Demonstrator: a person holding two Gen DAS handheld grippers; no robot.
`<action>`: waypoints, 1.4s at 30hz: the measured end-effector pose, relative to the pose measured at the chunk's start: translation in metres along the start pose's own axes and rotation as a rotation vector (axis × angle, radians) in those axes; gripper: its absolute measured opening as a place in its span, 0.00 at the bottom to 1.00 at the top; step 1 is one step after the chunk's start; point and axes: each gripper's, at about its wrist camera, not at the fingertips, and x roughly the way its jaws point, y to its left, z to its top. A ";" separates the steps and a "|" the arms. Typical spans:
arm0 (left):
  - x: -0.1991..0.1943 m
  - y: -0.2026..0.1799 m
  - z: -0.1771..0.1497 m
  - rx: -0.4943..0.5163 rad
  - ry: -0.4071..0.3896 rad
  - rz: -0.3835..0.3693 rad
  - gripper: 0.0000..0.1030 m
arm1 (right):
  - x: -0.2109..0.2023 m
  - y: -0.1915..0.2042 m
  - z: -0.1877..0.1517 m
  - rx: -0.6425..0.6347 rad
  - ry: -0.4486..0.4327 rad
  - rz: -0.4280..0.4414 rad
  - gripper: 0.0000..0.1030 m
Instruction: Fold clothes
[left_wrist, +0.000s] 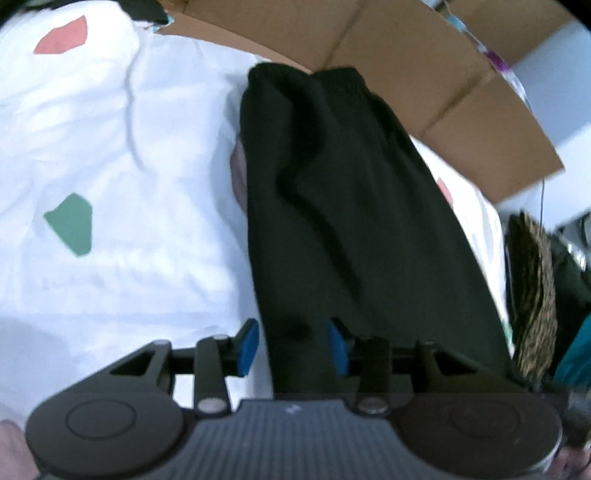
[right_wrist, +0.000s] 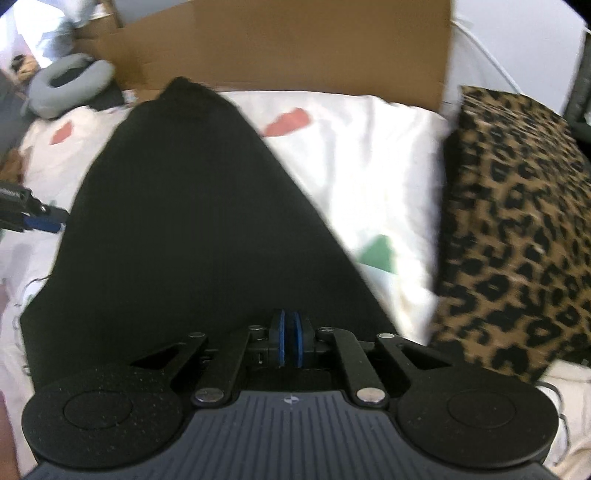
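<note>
A black garment (left_wrist: 351, 221) lies stretched lengthwise over a white bedsheet (left_wrist: 110, 147) with red and green patches. My left gripper (left_wrist: 294, 345) is open over its near end. The cloth's left edge runs between the blue pads (left_wrist: 249, 345), which stand apart from it. In the right wrist view the same black garment (right_wrist: 192, 221) fans out towards my right gripper (right_wrist: 290, 343). That gripper's blue pads are pressed together on the near edge of the cloth. My left gripper (right_wrist: 48, 219) shows at the garment's left edge.
A brown cardboard box (right_wrist: 288, 48) stands behind the bed. A leopard-print cushion (right_wrist: 517, 229) lies right of the garment, close to it. A grey neck pillow (right_wrist: 70, 83) sits at the far left. White sheet (right_wrist: 369, 166) shows between garment and cushion.
</note>
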 end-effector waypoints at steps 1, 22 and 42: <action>-0.001 0.000 -0.004 0.004 0.000 -0.002 0.42 | 0.002 0.006 0.001 -0.009 0.000 0.013 0.08; -0.005 0.024 -0.059 -0.003 0.068 -0.109 0.12 | 0.027 0.056 -0.030 -0.203 0.144 0.023 0.14; -0.022 0.015 -0.112 0.065 0.130 -0.110 0.53 | 0.017 0.043 -0.044 -0.185 0.202 -0.005 0.13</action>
